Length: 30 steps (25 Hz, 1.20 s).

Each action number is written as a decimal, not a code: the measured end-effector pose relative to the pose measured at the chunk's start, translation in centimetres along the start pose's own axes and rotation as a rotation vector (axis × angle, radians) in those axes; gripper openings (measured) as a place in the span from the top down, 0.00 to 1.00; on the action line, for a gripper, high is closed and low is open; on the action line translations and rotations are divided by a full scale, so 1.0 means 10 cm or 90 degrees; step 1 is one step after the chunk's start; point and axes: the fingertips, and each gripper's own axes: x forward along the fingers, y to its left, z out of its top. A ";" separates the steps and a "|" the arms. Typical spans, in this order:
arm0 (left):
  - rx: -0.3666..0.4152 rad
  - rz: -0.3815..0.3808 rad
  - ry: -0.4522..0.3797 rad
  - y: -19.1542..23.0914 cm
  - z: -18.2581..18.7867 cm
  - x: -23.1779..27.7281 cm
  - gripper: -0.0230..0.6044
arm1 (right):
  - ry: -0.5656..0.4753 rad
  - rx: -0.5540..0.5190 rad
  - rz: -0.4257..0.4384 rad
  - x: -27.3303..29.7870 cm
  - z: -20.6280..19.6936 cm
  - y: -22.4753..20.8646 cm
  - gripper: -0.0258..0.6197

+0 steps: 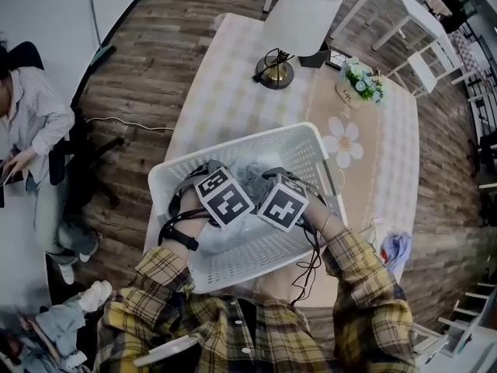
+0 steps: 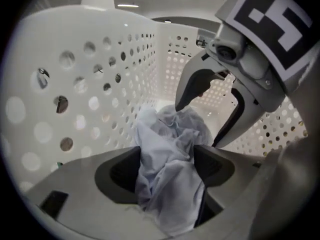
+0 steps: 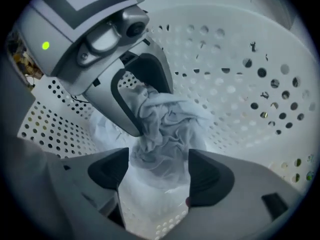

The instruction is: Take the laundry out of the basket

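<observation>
A white perforated laundry basket (image 1: 233, 142) stands on the table, and both grippers reach down into it. A crumpled pale blue-grey cloth (image 2: 170, 134) lies on the basket floor. My left gripper (image 2: 165, 166) is open wide, with the cloth bunched in the gap between its dark pads. Facing it, my right gripper (image 3: 159, 171) is also open, its jaws straddling the same cloth (image 3: 165, 129) with a little room on each side. The two grippers meet at the cloth from opposite sides. In the head view their marker cubes hide most of the cloth (image 1: 252, 173).
The basket's walls (image 2: 75, 84) close in tightly around both grippers. Behind the basket on the table are a lamp (image 1: 299, 22) and a pot of flowers (image 1: 361, 84). A blue cloth (image 1: 394, 249) lies at the table's right edge. A person (image 1: 31, 123) sits at the left.
</observation>
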 end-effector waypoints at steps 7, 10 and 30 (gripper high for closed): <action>-0.009 -0.018 0.035 -0.03 -0.14 0.17 0.36 | 0.031 0.000 0.006 0.29 -0.12 -0.07 0.34; -0.015 -0.023 0.038 -0.06 -0.15 0.20 0.40 | 0.028 0.008 0.023 0.34 -0.15 -0.06 0.36; -0.026 -0.031 -0.044 -0.07 0.14 0.00 0.76 | -0.029 0.077 0.020 0.00 0.02 -0.19 0.78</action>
